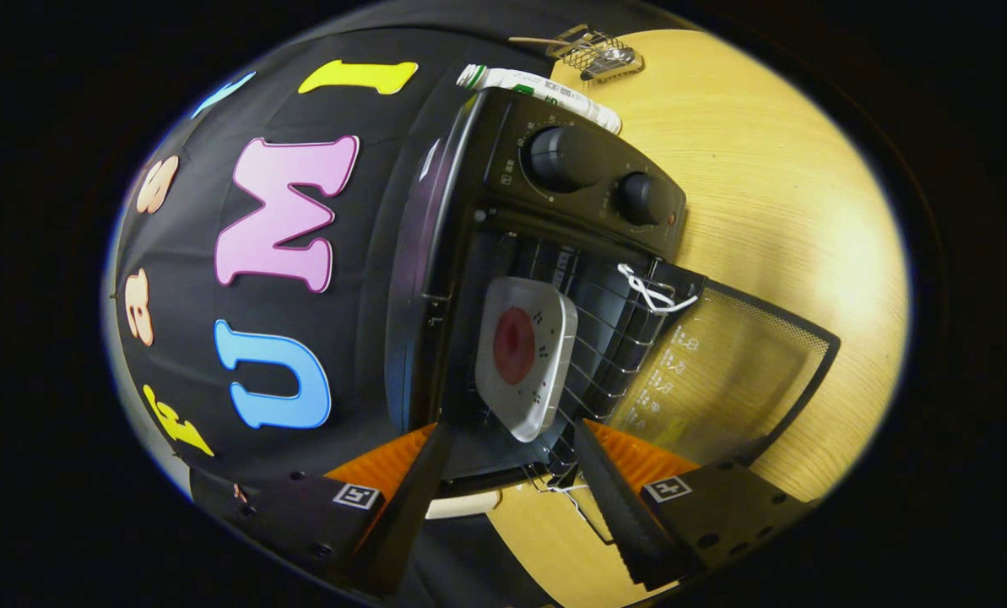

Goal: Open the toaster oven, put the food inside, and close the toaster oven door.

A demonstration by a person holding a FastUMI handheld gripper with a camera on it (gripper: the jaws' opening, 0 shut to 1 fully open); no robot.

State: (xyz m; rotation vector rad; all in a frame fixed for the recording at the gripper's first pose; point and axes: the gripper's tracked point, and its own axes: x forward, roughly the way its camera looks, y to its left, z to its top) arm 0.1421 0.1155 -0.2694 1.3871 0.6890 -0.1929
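Both fingers (pixel 613 498) of the gripper (pixel 511 473) are held apart, gripping nothing; the plate (pixel 524 355) is seen just ahead inside the open toaster oven (pixel 571 194).

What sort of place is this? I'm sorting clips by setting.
Probably a staged kitchen booth: an open toaster oven holding a white plate sits on a wooden table before a black cloth wall. The claw is open.

The far end of the white tube (pixel 545 91) is hidden behind the toaster oven (pixel 503 279). The oven's near corner is covered by the gripper's (pixel 510 439) spread fingers, which hold nothing. Markings around the knobs (pixel 566 157) and on the open door (pixel 722 363) are too small to read. The food (pixel 514 344) on the plate (pixel 527 355) is too blurred to identify.
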